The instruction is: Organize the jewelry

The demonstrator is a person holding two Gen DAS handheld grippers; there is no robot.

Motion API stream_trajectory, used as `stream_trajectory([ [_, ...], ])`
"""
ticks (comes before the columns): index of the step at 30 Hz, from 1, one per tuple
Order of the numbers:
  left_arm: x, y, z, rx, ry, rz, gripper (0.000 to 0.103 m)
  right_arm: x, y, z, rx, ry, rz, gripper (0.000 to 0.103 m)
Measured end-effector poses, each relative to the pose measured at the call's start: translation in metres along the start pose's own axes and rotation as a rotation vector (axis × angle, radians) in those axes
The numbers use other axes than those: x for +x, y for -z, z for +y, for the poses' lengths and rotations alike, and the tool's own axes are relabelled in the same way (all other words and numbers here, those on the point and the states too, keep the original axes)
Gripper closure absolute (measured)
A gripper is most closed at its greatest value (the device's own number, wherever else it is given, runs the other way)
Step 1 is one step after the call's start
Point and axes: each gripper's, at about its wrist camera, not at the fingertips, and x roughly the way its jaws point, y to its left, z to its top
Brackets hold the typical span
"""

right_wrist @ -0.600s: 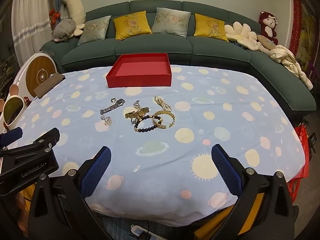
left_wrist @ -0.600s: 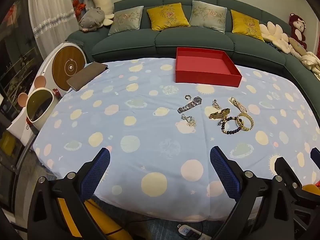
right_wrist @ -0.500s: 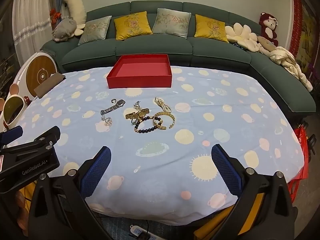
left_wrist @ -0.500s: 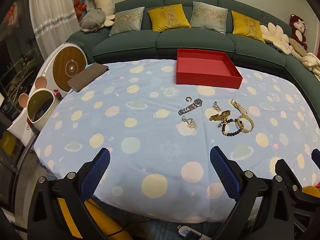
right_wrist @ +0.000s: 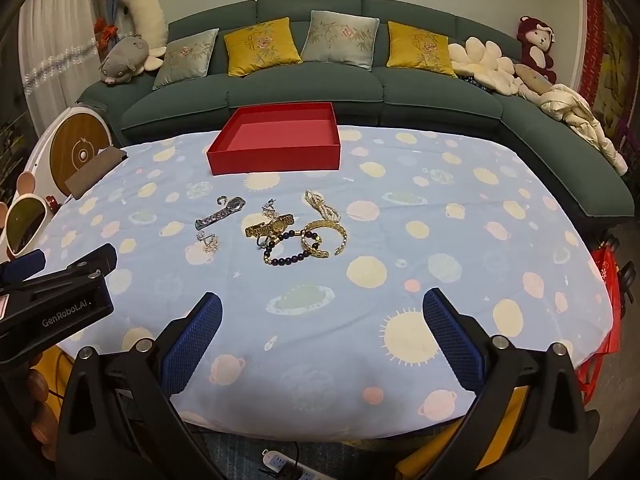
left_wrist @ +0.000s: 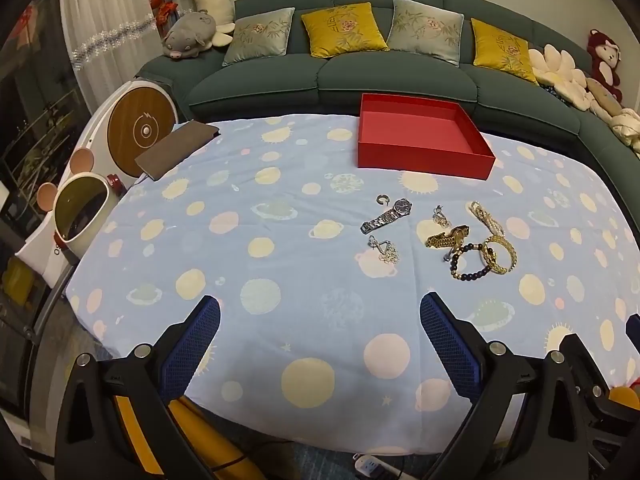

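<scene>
Jewelry, left wrist view: silver watch (left_wrist: 387,217), light, slick and limp, lies loose on counter (left_wrist: 280,280) in front of red tray (left_wrist: 424,160); left gripper (left_wrist: 320,334) fingers apart, empty | right wrist view: gold bangle (right_wrist: 325,237) right of watch, stiff, take by rim; right gripper (right_wrist: 322,330) fingers apart, empty.

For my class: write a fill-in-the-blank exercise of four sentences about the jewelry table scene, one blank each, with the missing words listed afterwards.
1. The tray at the table's far side is coloured ____.
2. Inside, the tray holds ____ pieces of jewelry.
3. The silver watch lies on the ____ tablecloth.
4. The jaws of the left gripper and right gripper stand ____.

Missing words: red; no; blue; open
</scene>
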Motion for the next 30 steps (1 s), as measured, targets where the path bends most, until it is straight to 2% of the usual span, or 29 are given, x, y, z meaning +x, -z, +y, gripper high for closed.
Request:
stream_trajectory([
  [15, 0.016, -0.002, -0.011, 0.028, -0.020, 0.014, 0.005, 0.020, 0.001, 0.002, 0.007, -0.013, 0.032, 0.005],
  [30, 0.019, 0.002, -0.015, 0.035, -0.021, 0.020, 0.005, 0.019, 0.004, 0.005, 0.009, -0.018, 0.026, 0.005],
])
